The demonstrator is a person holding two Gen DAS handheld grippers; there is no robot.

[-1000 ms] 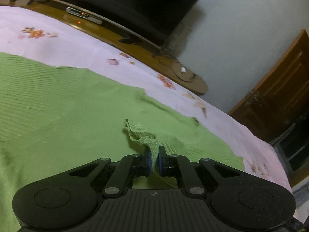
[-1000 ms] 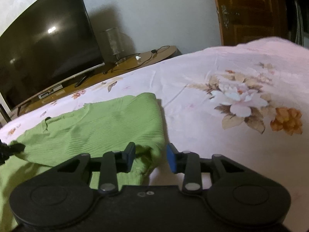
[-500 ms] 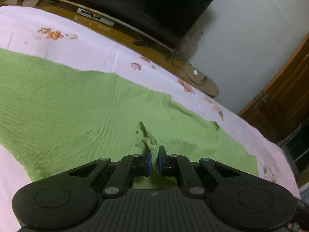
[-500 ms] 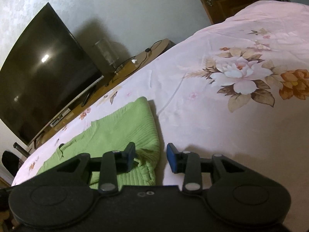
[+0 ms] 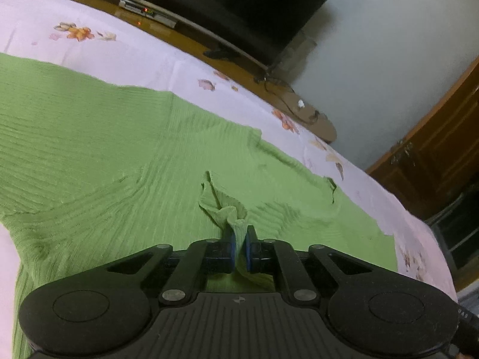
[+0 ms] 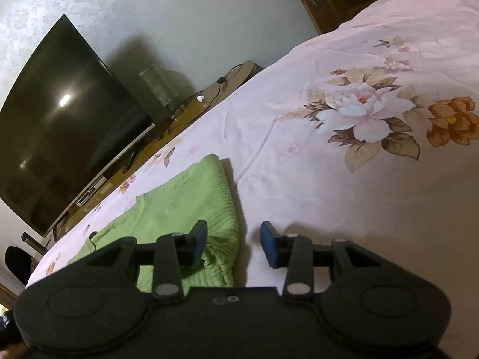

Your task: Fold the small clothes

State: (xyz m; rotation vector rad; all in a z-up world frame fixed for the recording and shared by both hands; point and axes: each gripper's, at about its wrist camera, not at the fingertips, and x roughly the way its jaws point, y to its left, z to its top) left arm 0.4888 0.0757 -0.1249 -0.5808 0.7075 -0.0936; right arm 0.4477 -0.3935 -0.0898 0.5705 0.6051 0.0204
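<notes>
- While pinching a bunched fold of the green ribbed garment (image 5: 119,161) between blue pads, left gripper (image 5: 239,249) with jaws pressed together on the cloth.
- Right gripper (image 6: 233,243) with jaws spread, just opened a little wider, straddling the garment's folded edge (image 6: 221,224); left pad over the knit, right pad over bare sheet, neither pressing.
- Spread flat across the pink floral bedsheet (image 6: 329,179), most of the green garment.
- Beyond the bed, wooden TV stand (image 5: 191,45) with a set-top box (image 5: 143,12), red light lit; dark television (image 6: 60,125) above.
- No readable writing or brand, beyond a small round emblem on the left gripper's body.
</notes>
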